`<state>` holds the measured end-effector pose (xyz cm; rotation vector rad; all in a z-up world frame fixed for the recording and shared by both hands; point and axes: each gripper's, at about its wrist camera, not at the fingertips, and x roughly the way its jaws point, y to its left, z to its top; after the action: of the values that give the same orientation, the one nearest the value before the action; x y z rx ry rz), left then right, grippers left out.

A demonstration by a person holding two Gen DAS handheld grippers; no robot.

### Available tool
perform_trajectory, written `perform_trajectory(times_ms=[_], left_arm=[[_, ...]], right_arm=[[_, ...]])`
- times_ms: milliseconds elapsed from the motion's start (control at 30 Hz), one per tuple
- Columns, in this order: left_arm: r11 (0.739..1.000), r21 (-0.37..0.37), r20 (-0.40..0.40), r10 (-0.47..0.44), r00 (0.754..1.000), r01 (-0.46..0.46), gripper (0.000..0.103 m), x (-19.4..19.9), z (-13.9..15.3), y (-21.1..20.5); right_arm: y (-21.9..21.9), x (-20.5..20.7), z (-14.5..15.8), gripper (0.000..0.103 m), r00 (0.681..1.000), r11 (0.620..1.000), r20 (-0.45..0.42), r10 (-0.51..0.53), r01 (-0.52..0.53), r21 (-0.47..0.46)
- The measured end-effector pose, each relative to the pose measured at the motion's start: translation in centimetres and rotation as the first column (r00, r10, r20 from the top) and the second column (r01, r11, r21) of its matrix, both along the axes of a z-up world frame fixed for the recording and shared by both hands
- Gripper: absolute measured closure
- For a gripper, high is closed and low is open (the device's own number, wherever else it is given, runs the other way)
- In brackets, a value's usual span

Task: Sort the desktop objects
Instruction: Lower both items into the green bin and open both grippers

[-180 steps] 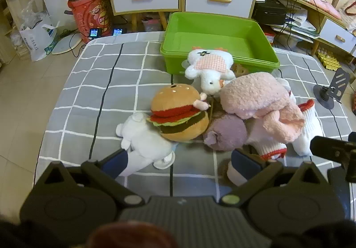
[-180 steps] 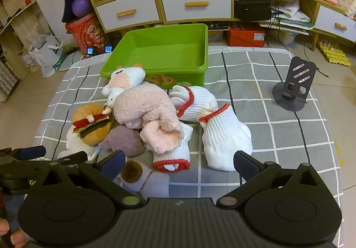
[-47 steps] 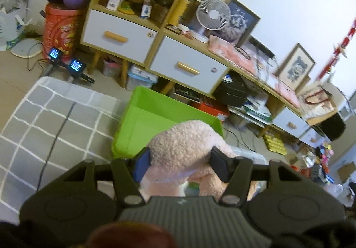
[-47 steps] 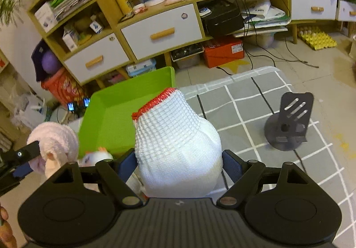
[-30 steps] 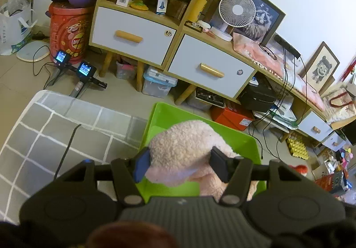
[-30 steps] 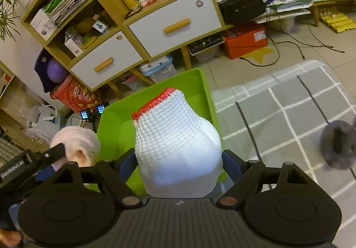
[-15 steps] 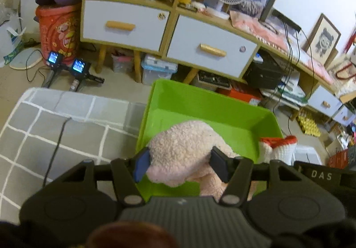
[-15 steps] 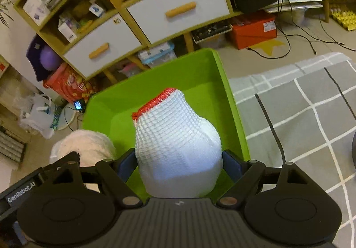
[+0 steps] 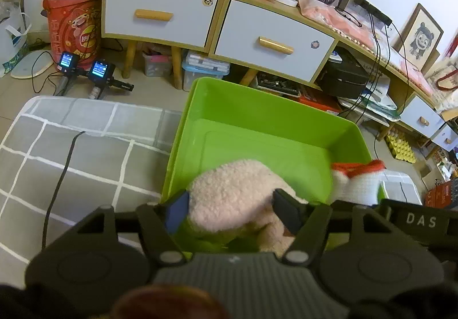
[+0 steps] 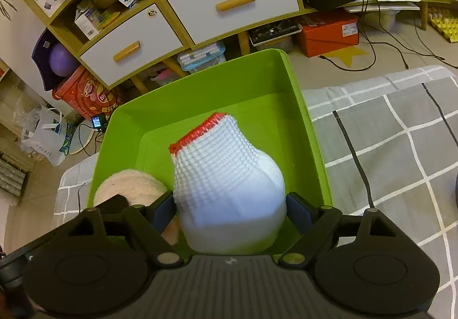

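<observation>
Here, left gripper (image 9: 230, 208) opening, pink plush (image 9: 234, 193) between

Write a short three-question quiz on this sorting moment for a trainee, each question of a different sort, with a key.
1. True or false: the white knitted item with the red cuff sits between the pads of the right hand-held gripper, above the green bin.
2. Multiple choice: what lies between the fingers of the left hand-held gripper? A) a purple ball B) a pale pink fluffy plush C) a desk fan
3. Fill in: the cloth under the bin is grey with a white ____ pattern.

Key: 1 true. 2 B; its jaws are opening, and the plush hangs over the bin. 3 grid, seen on the tablecloth.
</observation>
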<state>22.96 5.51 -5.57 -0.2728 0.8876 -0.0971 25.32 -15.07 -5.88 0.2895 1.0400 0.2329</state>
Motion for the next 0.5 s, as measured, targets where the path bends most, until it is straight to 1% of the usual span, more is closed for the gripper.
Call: perform_trajectory(times_ms=[100,167,300,367,400,500], left_arm=[[1.000,0.000,0.003,0.001,1.000,-0.001,0.031,-0.1,0.4,-0.1],[1.000,0.006,0.008,0.003,1.000,-0.004,0.020,-0.2,0.7,-0.1],[1.000,0.009,0.008,0.000,1.000,0.000,0.015,-0.5,1.3,-0.2],[1.000,0.005,0.010,0.000,1.000,0.000,0.008,-0.7,1.6,-0.1],[1.000,0.011,0.012,0.005,1.000,-0.005,0.006,-0.8,1.9,-0.1],[1.000,0.022,0.019,0.006,1.000,-0.006,0.005,-1.1,2.6,0.0]], right_arm=[[-0.2,-0.1,0.2,0.018,1.000,1.000,-0.006,0.001,-0.001,0.022],[-0.3,-0.3,0.5,0.013,1.000,0.999,-0.006,-0.002,0.002,0.034],[-0.5,-0.6,1.1,0.012,1.000,0.999,-0.004,-0.007,0.007,0.035],[-0.7,-0.8,1.5,0.012,1.000,0.999,-0.005,-0.010,0.010,0.032],[-0.8,-0.9,1.6,0.012,1.000,0.999,-0.006,-0.012,0.012,0.029],[-1.1,-1.3,2.2,0.011,1.000,1.000,-0.009,-0.013,0.013,0.026]])
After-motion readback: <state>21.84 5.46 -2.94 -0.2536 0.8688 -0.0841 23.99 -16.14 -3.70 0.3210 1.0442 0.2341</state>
